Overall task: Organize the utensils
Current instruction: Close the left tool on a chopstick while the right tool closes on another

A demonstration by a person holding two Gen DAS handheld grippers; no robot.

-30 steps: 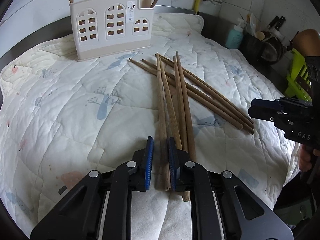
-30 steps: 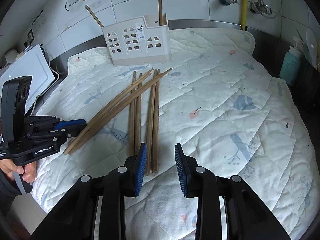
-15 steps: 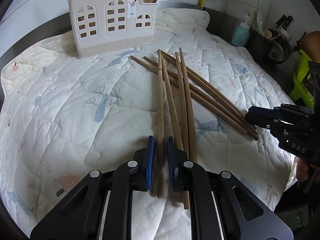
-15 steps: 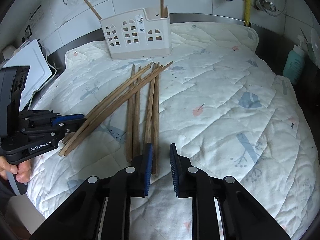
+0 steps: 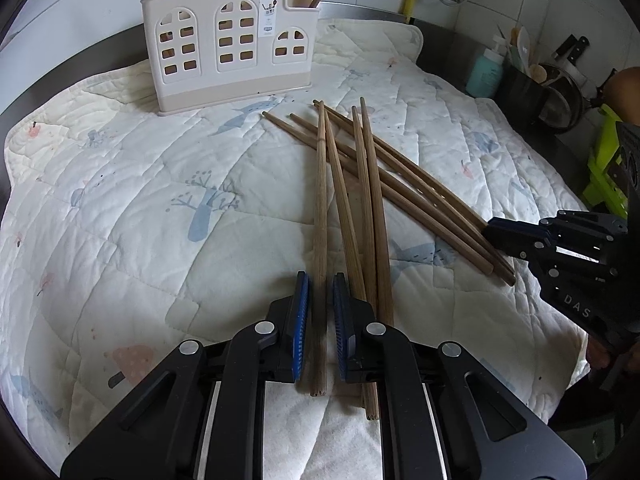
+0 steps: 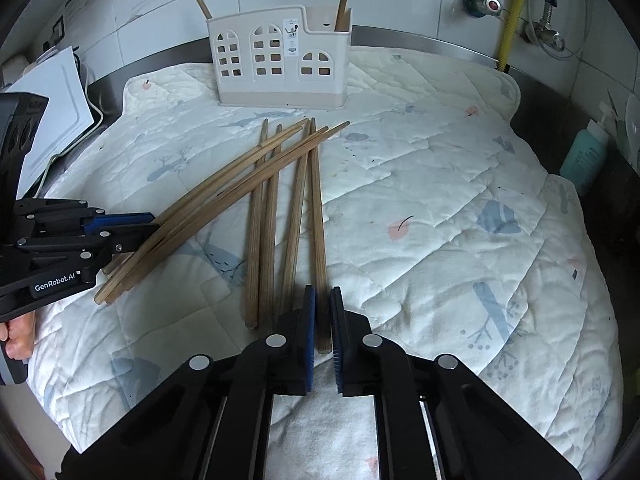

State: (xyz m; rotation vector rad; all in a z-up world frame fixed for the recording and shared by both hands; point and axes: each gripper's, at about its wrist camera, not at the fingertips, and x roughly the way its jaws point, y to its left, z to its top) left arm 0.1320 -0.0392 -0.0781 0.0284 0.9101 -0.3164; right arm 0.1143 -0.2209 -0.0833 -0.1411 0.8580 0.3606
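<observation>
A loose spread of wooden chopsticks (image 5: 360,184) is seen lying on a quilted mat (image 5: 140,208), in front of a cream utensil holder (image 5: 228,46) that stands at the mat's far edge with two sticks upright in it. The left gripper (image 5: 320,312) is clenched on the near end of one chopstick (image 5: 320,208). The right gripper (image 6: 322,320) is likewise clamped on another chopstick (image 6: 317,208).
</observation>
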